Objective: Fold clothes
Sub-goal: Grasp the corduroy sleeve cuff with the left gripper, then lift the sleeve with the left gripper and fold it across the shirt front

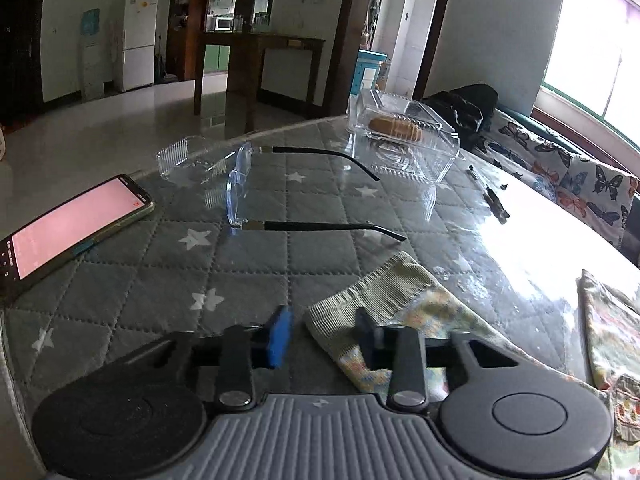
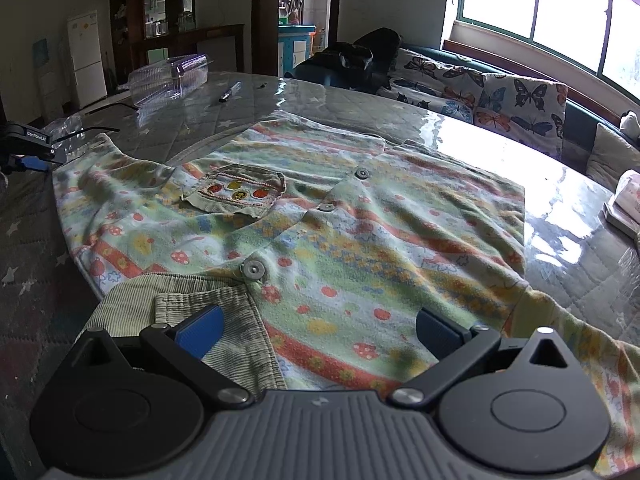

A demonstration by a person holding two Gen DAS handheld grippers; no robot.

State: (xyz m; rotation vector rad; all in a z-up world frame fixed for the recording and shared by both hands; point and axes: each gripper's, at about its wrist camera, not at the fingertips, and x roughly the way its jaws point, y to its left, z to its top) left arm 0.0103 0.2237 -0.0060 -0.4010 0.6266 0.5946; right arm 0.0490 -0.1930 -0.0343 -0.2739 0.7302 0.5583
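Observation:
A child's pastel shirt (image 2: 360, 240) printed with mushrooms and flowers lies spread flat, front up, on the glass-topped table (image 2: 460, 128). It has snap buttons and a ribbed patch pocket (image 2: 236, 192). Its ribbed sleeve cuff (image 1: 380, 284) reaches into the left wrist view. My left gripper (image 1: 324, 330) has its jaws narrowed around the cuff's corner. The dark right finger (image 1: 366, 328) sits against the cloth, and a strip of quilt shows between the blue left pad (image 1: 282, 336) and the cuff. My right gripper (image 2: 318, 334) stands wide open over the shirt beside the corduroy collar (image 2: 180, 316), with nothing held.
A lit phone (image 1: 76, 224), clear glasses (image 1: 240, 188), a clear plastic box with bread (image 1: 400, 136) and a pen (image 1: 488, 192) lie on the far side of the table. A butterfly-print sofa (image 2: 500, 96) runs under the window. A white pack (image 2: 628, 200) sits at the table's right edge.

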